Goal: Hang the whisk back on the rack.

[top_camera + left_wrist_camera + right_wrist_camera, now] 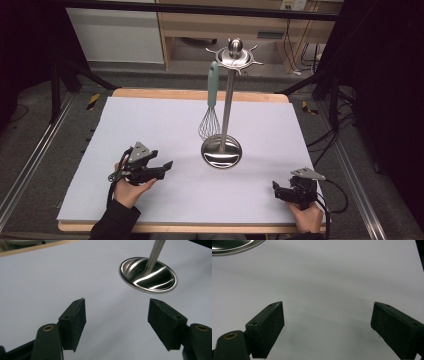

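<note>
on the pale tabletop [165, 125], the steel stand [221, 150] with its round base is your landmark. left of that base and a little nearer you, your left gripper [162, 167] sits low over the tabletop in your left hand [131, 187], its jaws pointing toward the base, spread wide with nothing between them. in the left gripper view the base [148, 275] lies just beyond the jaws, up and to the right. on the stand itself, a whisk [210, 107] with a pale green handle hangs from the top ring, its wires close beside the pole just above the base. right of the base and nearer you, your right gripper [276, 190] rests near the tabletop's corner, jaws wide apart and empty.
</note>
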`<state>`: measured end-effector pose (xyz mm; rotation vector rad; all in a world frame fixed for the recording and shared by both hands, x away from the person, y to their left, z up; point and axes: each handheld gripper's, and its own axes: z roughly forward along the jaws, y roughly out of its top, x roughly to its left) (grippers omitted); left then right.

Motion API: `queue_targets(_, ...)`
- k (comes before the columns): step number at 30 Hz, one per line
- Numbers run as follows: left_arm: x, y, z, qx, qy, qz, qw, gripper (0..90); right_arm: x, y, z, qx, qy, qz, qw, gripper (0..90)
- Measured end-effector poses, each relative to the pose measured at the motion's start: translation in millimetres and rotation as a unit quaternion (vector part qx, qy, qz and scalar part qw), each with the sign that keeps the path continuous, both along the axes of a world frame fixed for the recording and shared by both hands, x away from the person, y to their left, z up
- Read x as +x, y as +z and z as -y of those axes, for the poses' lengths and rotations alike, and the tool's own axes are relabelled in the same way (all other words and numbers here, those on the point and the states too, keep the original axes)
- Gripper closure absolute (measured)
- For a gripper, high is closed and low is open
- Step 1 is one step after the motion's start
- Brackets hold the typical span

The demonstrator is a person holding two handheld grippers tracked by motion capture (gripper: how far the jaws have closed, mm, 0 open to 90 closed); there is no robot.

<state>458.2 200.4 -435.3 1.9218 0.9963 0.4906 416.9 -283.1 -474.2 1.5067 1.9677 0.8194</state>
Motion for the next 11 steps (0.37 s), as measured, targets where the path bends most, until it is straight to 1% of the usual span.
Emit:
queue_targets(3, -3.8, -4.8, -13.7, 0.003, 0.018, -0.002, 0.9998, 29.4, -0.6, -0.6, -0.7, -0.004, -0.002, -0.001, 1.0, 12.1)
queue_targets(4, -5.3, -7.2, -18.1, 0.001, 0.024, -0.003, 0.9997, 29.1, -1.0, -0.8, -0.3, -0.006, -0.003, -0.002, 1.0, 12.1)
queue_targets(5, -6.1, -8.9, -23.0, 0.004, 0.03, -0.007, 0.9995, 29.0, -1.4, -1.1, -0.1, -0.005, -0.005, -0.002, 1.0, 12.1)
queue_targets(7, -6.4, -10.9, -32.2, -0.002, 0.047, -0.012, 0.9988, 28.7, -1.2, -1.5, 2.1, -0.007, -0.005, -0.001, 1.0, 12.1)
queue_targets(11, -5.4, -14.7, -47.0, -0.004, 0.069, -0.015, 0.9975, 27.5, -0.1, -3.2, 5.0, -0.006, -0.013, -0.006, 0.9999, 12.1)
